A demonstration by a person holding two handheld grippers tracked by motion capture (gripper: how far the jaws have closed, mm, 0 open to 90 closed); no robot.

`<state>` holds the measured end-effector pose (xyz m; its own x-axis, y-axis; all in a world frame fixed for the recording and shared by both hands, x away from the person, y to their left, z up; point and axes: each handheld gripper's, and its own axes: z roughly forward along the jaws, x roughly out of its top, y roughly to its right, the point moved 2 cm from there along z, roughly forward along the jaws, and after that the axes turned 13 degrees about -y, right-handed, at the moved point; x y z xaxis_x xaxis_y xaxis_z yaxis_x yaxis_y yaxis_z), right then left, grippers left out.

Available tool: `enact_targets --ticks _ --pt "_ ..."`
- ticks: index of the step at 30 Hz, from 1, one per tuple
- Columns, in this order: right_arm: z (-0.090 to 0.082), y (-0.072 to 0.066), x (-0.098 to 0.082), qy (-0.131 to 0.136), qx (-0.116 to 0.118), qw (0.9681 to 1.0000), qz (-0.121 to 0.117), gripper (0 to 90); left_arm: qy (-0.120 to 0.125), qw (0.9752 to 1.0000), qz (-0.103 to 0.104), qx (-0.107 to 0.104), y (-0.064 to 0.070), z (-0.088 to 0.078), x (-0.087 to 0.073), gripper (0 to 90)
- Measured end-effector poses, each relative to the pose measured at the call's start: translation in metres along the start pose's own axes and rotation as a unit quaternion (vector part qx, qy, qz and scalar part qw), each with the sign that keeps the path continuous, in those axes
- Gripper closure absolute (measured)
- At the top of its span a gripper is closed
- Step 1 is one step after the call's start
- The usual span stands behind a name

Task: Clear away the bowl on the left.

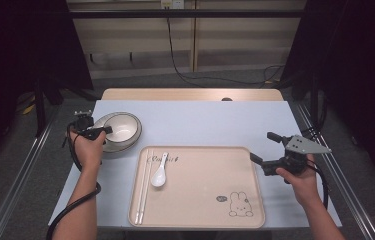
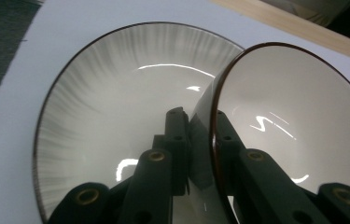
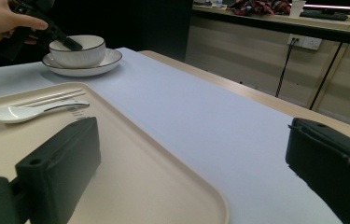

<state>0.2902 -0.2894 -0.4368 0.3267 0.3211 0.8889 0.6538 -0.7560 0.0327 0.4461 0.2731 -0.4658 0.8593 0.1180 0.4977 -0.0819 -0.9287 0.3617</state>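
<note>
Bowl (image 2: 294,112) rim sits pinched between your left gripper (image 2: 204,122) jaws, one jaw inside, one outside, bowl resting on plate (image 2: 107,93). Right gripper (image 1: 264,150) jaws wide apart, nothing between, over tray (image 3: 130,186) edge.

The left gripper (image 1: 106,131) grips the rim of the bowl (image 1: 123,127) on its plate (image 1: 120,146), while the right gripper (image 1: 265,148) hovers open beside the tray (image 1: 200,200).

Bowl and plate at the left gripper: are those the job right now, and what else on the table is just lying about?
In the job:
- bowl, rim pinched by the left gripper
- plate under it

Lying about:
- spoon and chopsticks on the tray
- right gripper, open, idle
</note>
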Motion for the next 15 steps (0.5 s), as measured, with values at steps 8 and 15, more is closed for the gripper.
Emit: enact_targets --ticks 8,15 --pt "0.000 0.000 -0.001 -0.002 -0.001 1.0000 0.002 2.4 -0.001 0.9997 0.019 -0.013 0.009 -0.017 0.005 81.7" --pt "0.001 -0.002 0.000 -0.002 0.000 1.0000 0.003 2.4 -0.003 0.9980 0.053 -0.033 0.029 -0.027 0.006 81.6"
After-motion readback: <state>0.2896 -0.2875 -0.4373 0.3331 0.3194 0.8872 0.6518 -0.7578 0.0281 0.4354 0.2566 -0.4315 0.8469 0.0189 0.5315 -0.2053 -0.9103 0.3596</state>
